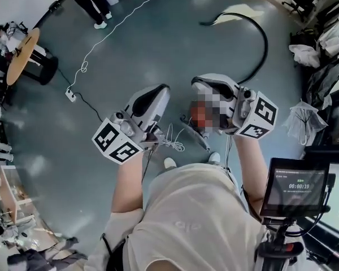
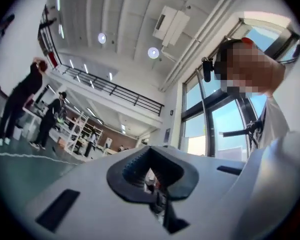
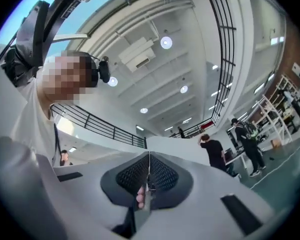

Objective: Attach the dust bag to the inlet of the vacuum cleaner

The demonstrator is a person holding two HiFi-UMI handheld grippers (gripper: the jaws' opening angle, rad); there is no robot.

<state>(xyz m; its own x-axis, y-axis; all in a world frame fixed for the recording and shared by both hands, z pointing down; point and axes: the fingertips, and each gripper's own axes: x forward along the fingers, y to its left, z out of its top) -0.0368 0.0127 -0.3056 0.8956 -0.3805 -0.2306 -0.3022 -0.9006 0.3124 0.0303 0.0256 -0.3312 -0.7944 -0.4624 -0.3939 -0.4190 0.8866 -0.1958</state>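
Note:
In the head view both grippers are held up in front of the person, over the grey floor. My left gripper (image 1: 163, 89) points up and to the right, and its jaws are shut with nothing between them (image 2: 149, 171). My right gripper (image 1: 199, 83) is raised beside it, its ribbed pads (image 3: 162, 174) closed together on nothing. Both gripper views look up at the ceiling, windows and a balcony rail. A black hose (image 1: 261, 35) curves across the floor beyond the grippers. I cannot make out a dust bag or a vacuum cleaner body in any view.
A tangle of white cord (image 1: 173, 141) lies by the person's feet. A power strip (image 1: 71, 95) with a long white cable lies to the left, near a round wooden table (image 1: 20, 55). A screen on a stand (image 1: 296, 188) is at lower right. People stand in the distance (image 1: 93, 4).

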